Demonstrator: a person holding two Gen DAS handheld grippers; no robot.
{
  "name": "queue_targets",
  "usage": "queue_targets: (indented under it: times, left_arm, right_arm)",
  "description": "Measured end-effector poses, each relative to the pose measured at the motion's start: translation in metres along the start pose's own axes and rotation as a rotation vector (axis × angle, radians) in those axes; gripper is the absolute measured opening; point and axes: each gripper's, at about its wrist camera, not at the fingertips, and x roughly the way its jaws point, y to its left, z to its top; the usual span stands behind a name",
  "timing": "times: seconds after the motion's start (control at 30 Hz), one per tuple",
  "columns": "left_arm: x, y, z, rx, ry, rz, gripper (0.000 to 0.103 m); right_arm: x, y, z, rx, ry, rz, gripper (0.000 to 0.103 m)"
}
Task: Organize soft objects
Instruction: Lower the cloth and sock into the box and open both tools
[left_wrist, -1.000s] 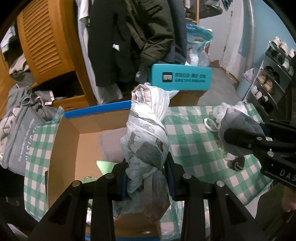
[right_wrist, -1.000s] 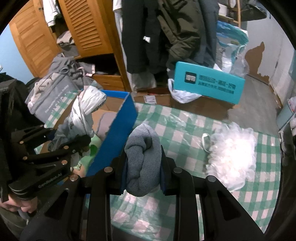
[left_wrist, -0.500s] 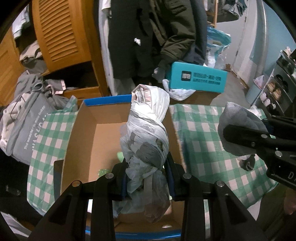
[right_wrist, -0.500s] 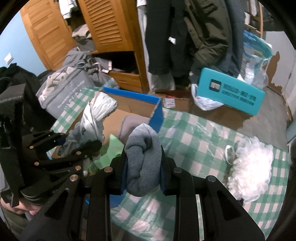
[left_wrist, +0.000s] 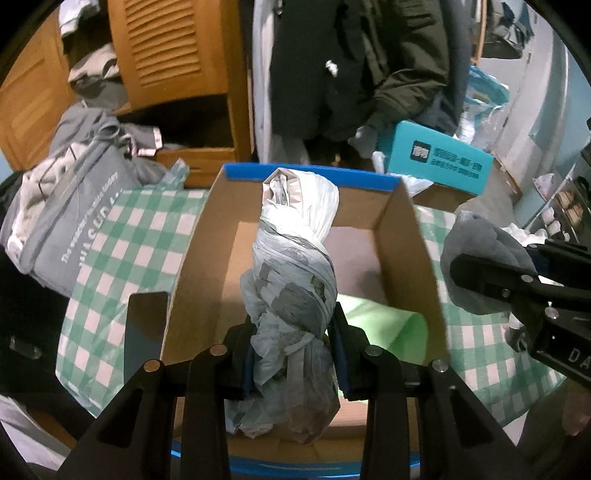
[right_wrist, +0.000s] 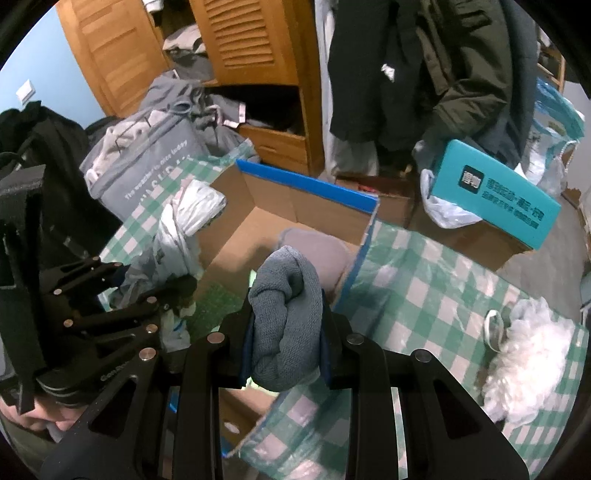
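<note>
My left gripper (left_wrist: 295, 350) is shut on a knotted white and grey plastic bag (left_wrist: 295, 266) and holds it upright above the open cardboard box (left_wrist: 421, 258) with a blue rim. My right gripper (right_wrist: 286, 339) is shut on a rolled grey cloth (right_wrist: 284, 306), held over the box's right wall (right_wrist: 354, 266). The cloth also shows in the left wrist view (left_wrist: 480, 258), right of the box. Inside the box lie a green item (left_wrist: 388, 325) and a greyish-pink soft piece (right_wrist: 325, 254).
A green checked cloth (right_wrist: 424, 288) covers the table. A white fluffy bundle (right_wrist: 528, 362) lies at its right. A grey bag (left_wrist: 66, 221) sits at the left. A teal box (right_wrist: 495, 195), hanging coats (left_wrist: 351, 66) and a wooden wardrobe (left_wrist: 173, 51) stand behind.
Both grippers have moved left with their loads. The plastic bag is now centred over the box, and the grey cloth has come over the box's right wall.
</note>
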Motion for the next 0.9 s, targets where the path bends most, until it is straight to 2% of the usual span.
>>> queue_targets:
  times: [0.3, 0.4, 0.47, 0.57, 0.8, 0.9]
  left_arm:
    - [0.014, 0.015, -0.007, -0.026, 0.036, 0.037, 0.035]
    - [0.013, 0.018, -0.008, -0.030, 0.035, 0.058, 0.040]
    - [0.012, 0.018, -0.008, -0.029, 0.034, 0.074, 0.041]
    - [0.010, 0.019, -0.007, -0.028, 0.029, 0.095, 0.053]
    - [0.000, 0.014, -0.004, -0.010, -0.009, 0.110, 0.066]
    - [-0.003, 0.009, -0.003, 0.004, -0.020, 0.103, 0.066]
  right_arm:
    - [0.030, 0.012, 0.004, -0.020, 0.052, 0.032, 0.027]
    - [0.030, 0.014, 0.005, -0.021, 0.044, 0.030, 0.035]
    - [0.028, 0.017, 0.006, -0.033, 0.032, 0.022, 0.044]
    - [0.024, 0.017, 0.007, -0.042, 0.009, 0.011, 0.057]
    - [0.017, 0.004, 0.007, -0.004, 0.000, 0.001, 0.058]
    - [0.013, -0.003, 0.006, 0.014, 0.001, -0.008, 0.059]
